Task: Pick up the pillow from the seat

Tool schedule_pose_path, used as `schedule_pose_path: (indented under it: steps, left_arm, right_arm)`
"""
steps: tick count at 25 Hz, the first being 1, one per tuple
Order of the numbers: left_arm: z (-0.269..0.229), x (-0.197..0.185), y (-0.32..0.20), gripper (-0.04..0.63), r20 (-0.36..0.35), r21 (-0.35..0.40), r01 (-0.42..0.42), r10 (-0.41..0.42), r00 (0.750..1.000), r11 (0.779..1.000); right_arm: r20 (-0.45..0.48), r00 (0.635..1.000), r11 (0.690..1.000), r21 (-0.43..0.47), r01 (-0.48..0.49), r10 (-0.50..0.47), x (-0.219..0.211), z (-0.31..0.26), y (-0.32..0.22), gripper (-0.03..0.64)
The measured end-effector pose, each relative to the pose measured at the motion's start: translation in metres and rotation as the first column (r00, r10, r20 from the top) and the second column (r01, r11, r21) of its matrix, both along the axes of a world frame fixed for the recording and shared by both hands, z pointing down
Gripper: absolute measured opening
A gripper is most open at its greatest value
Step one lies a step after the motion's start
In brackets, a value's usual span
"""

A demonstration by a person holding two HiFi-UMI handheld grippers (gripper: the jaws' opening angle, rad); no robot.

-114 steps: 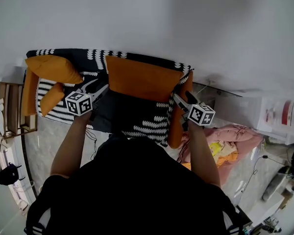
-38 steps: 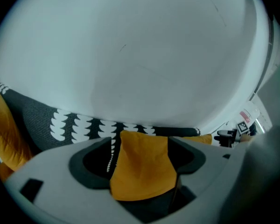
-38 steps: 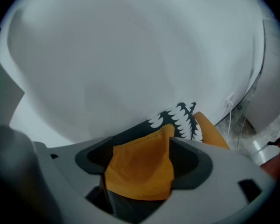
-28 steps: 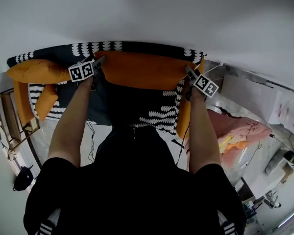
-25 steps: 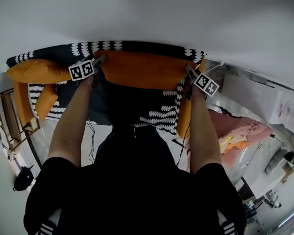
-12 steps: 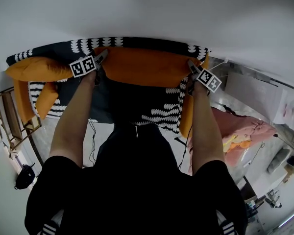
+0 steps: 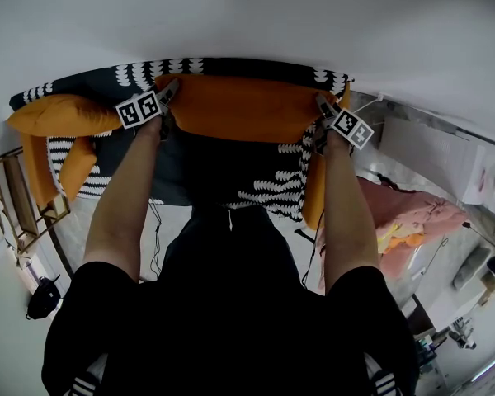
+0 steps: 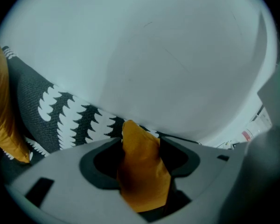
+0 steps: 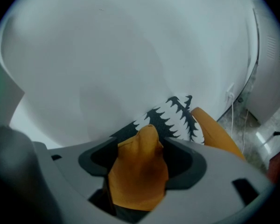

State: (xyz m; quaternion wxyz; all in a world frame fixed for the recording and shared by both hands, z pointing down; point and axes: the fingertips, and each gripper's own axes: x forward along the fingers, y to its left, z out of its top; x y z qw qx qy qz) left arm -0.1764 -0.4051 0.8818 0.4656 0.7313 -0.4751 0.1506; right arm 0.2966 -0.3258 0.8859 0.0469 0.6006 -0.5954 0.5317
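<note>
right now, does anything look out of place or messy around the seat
Yes: a crumpled pink and orange cloth heap lies on the floor right of the seat, looking dumped there. The orange pillow itself looks undamaged.

Black short-sleeved top (image 7: 231,320), white stripes (image 7: 76,384) at the sleeves (both shoulders)

No legible text, labels, brands or numbers anywhere in these views.
</note>
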Motion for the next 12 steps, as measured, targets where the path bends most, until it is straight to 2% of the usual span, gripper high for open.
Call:
schedule_pose_path:
  steps: [5,12]
  left_arm:
    - [0.0003,0.0018,0.002,0.245,0.007,-0.001,-0.016,0.016,1.0,1.0]
    - [-0.0042,0.0043,0.0085,0.216,0.004,-0.006,-0.027,0.027,1.0,1.0]
  right_arm:
    - [-0.014,1.0,1.0,0.003,0.009,-0.009,0.0003,-0.0032,-0.0011,0.25]
    - [-0.031,0.999,0.999,-0.007,0.031,-0.031,-0.0018,-0.0069,0.0039,0.215]
